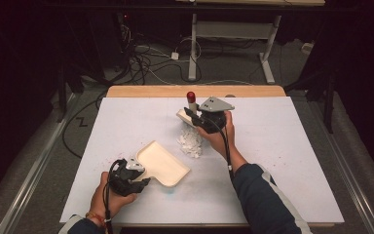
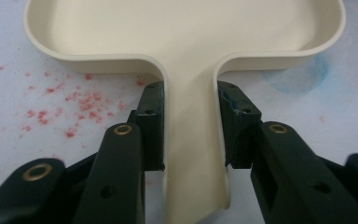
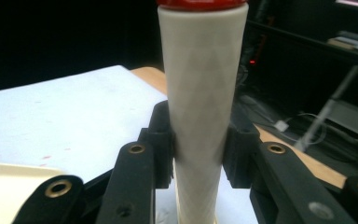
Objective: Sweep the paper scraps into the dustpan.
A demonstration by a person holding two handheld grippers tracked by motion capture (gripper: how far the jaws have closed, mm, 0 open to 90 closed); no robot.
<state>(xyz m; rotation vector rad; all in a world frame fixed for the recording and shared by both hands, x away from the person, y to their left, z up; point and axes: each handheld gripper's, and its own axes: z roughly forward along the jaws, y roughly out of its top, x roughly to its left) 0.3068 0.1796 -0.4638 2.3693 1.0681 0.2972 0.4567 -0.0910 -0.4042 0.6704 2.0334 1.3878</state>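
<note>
My left gripper [image 1: 145, 182] is shut on the handle of a cream dustpan [image 1: 161, 163], which lies flat on the white table cover near the front left. In the left gripper view the jaws [image 2: 191, 126] clamp the handle from both sides, and the dustpan's tray [image 2: 186, 28] spreads out ahead. My right gripper [image 1: 196, 118] is shut on a white cylindrical brush handle [image 3: 200, 70] with a red cap [image 1: 191, 95], held upright. Its cream base [image 1: 183, 116] sits just behind a pile of white scraps [image 1: 190, 142] at the table's middle.
The white cover [image 1: 282, 146] lies over a wooden table whose far edge [image 1: 151, 91] shows. Red specks [image 2: 74, 98] and a faint blue stain [image 2: 303, 77] mark the cover near the dustpan. Beyond the table are floor cables [image 1: 146, 63] and desk legs [image 1: 193, 48].
</note>
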